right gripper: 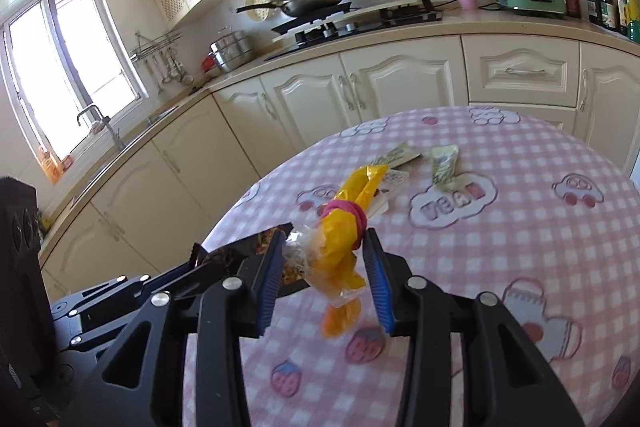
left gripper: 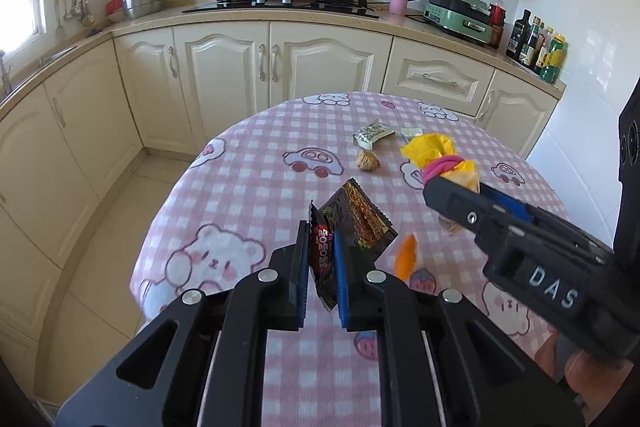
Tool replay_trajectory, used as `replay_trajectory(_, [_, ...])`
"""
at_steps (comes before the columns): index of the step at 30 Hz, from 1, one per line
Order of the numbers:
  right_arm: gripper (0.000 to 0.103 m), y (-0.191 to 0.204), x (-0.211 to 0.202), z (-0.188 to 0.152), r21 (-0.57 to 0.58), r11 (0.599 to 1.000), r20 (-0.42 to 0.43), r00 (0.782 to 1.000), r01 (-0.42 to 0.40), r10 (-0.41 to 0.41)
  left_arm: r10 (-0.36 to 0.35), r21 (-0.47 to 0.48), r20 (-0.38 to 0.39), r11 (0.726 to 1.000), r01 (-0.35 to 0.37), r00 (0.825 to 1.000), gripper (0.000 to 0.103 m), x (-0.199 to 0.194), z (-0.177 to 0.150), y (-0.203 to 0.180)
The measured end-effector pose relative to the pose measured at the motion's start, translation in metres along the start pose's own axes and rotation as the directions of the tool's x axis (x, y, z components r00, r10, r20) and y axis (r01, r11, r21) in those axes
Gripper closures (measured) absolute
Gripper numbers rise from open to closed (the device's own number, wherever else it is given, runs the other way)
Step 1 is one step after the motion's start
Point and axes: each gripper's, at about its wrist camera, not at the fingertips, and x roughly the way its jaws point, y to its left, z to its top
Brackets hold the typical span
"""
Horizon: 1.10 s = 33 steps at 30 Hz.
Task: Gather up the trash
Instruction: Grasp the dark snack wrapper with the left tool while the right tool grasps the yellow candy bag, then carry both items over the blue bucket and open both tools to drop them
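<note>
- Left gripper (left gripper: 322, 247) pinches dark crinkled snack wrappers (left gripper: 352, 223).
- Right gripper (right gripper: 324, 259) clamps a yellow plastic bag (right gripper: 344, 235) — remaining green-white packets (right gripper: 444, 163) lie far, nearer it.

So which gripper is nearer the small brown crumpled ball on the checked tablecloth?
Right. The right gripper, shut on a yellow bag, hangs just right of the brown ball; the left gripper, clamping a dark wrapper, sits further back toward the table's near side.
</note>
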Motion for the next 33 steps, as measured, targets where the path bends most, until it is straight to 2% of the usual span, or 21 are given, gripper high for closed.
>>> replay_trajectory(10, [0.064, 0.051, -0.017, -0.028, -0.046, 0.999, -0.020, 0.999, -0.027, 0.026, 0.037, -0.094, 0.027, 0.995, -0.034, 0.999, 0.093, -0.043, -0.025, 0.048])
replay_trajectory(16, [0.064, 0.108, -0.010, -0.041, -0.109, 0.991, -0.047, 0.996, -0.083, 0.078, 0.098, -0.163, 0.042, 0.983, -0.090, 0.994, 0.093, -0.070, -0.045, 0.100])
replay_trajectory(21, [0.064, 0.168, 0.010, -0.059, -0.169, 0.974, -0.102, 0.985, -0.152, 0.136, 0.185, -0.238, 0.022, 0.955, -0.175, 0.982, 0.093, -0.090, -0.072, 0.161])
replay_trajectory(24, [0.064, 0.203, 0.028, -0.074, -0.199, 0.960, -0.151, 0.974, -0.199, 0.171, 0.248, -0.278, -0.010, 0.930, -0.241, 0.969, 0.093, -0.097, -0.092, 0.196])
replay_trajectory(29, [0.064, 0.256, 0.064, -0.102, -0.241, 0.934, -0.243, 0.948, -0.264, 0.206, 0.292, -0.343, -0.075, 0.890, -0.300, 0.953, 0.093, -0.095, -0.122, 0.246])
replay_trajectory(33, [0.064, 0.287, 0.100, -0.127, -0.271, 0.916, -0.322, 0.925, -0.296, 0.203, 0.294, -0.389, -0.141, 0.862, -0.325, 0.946, 0.093, -0.082, -0.145, 0.279])
